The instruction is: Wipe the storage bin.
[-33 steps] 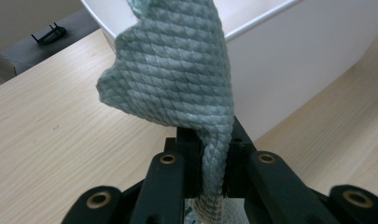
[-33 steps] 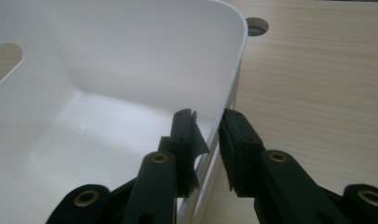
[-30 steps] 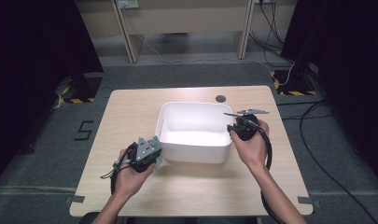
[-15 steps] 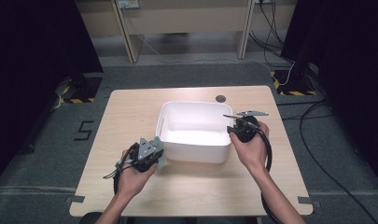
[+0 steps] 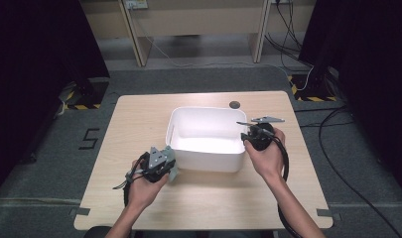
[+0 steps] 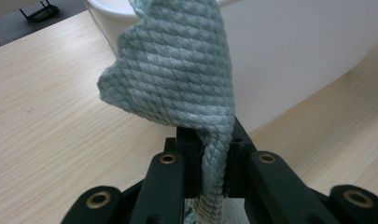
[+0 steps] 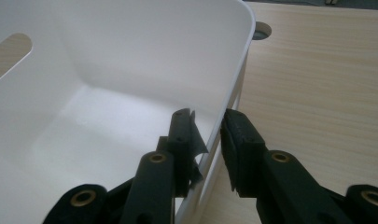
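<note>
— Your left gripper (image 5: 161,163) has its jaws clamped on the pale green woven cloth (image 6: 177,70), held just beside the near left corner of the white rectangular plastic tub (image 5: 208,134) on the light wooden counter (image 5: 139,119). What worries you?

— Your right gripper (image 7: 207,135): its jaws straddle the tub's right wall, not quite pinched. If the wall slips out, the tub could slide and your cloth may miss it.

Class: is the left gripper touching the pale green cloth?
Touching. The left gripper view shows the left gripper with its jaws shut on the cloth, pinching a fold between them.
</note>
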The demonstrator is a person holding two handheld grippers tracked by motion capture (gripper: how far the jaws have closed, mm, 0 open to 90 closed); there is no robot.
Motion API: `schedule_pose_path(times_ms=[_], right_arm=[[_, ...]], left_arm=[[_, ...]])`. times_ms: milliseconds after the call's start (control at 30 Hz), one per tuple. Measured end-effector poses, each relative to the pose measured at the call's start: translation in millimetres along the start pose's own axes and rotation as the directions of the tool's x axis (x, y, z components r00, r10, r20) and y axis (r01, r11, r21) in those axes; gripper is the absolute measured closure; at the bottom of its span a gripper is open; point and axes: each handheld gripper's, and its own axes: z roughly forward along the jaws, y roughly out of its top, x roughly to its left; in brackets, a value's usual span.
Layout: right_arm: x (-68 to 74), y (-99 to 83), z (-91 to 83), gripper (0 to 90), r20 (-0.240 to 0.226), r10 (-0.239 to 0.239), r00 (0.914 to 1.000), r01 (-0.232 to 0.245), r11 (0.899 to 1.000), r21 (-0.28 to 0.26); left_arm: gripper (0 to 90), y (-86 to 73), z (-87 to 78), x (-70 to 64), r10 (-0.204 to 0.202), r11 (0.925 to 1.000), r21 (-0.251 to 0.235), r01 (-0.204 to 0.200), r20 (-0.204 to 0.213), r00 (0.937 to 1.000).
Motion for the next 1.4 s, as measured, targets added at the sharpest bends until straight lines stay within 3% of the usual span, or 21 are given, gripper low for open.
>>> schedule_pose_path(times_ms=[500,1133,1400], right_arm=[[-2.0,0.8,1.2,74.1,-0.006,-0.011,0.9999,0.011,1.0,0.0],[0.6,2.3,5.6,73.9,0.004,-0.002,1.0,0.002,1.0,-0.009],[4.5,-1.7,14.0,73.2,0.017,-0.031,0.9994,0.03,0.999,0.032]], left_arm=[[80.4,-0.4,6.0,-3.1,-0.004,0.9996,0.027,0.004,0.0,1.0],[80.5,-1.9,6.1,-5.9,-0.012,0.9988,0.049,0.011,0.028,0.9995],[80.5,-3.4,9.6,-7.1,-0.021,0.9981,0.058,0.02,0.029,0.9994]])
